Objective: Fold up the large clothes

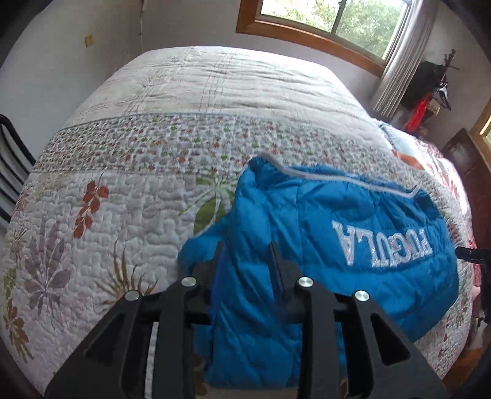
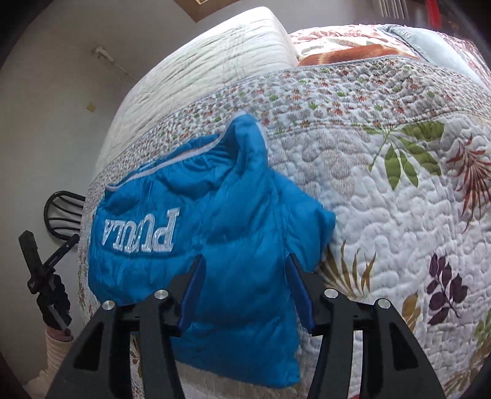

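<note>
A blue padded jacket (image 1: pixel 337 227) with white letters and a grey-trimmed hem hangs over the near edge of the quilted bed (image 1: pixel 184 129). My left gripper (image 1: pixel 245 254) is shut on a bunch of the blue jacket's fabric, which runs between the fingers and drapes down over them. In the right wrist view the jacket (image 2: pixel 196 214) lies spread with the lettering upside down. My right gripper (image 2: pixel 244 261) is shut on another part of the jacket; its fingers stand wide with thick fabric filling the gap. The left gripper (image 2: pixel 40 264) shows at the left edge of the right wrist view.
The floral quilt (image 2: pixel 383 184) covers the whole bed. A window (image 1: pixel 331 21) with a curtain (image 1: pixel 402 58) is behind the bed. A dark chair (image 1: pixel 12 172) stands at the left. Red and black items (image 1: pixel 429 92) and a dark cabinet (image 1: pixel 472 172) stand at the right.
</note>
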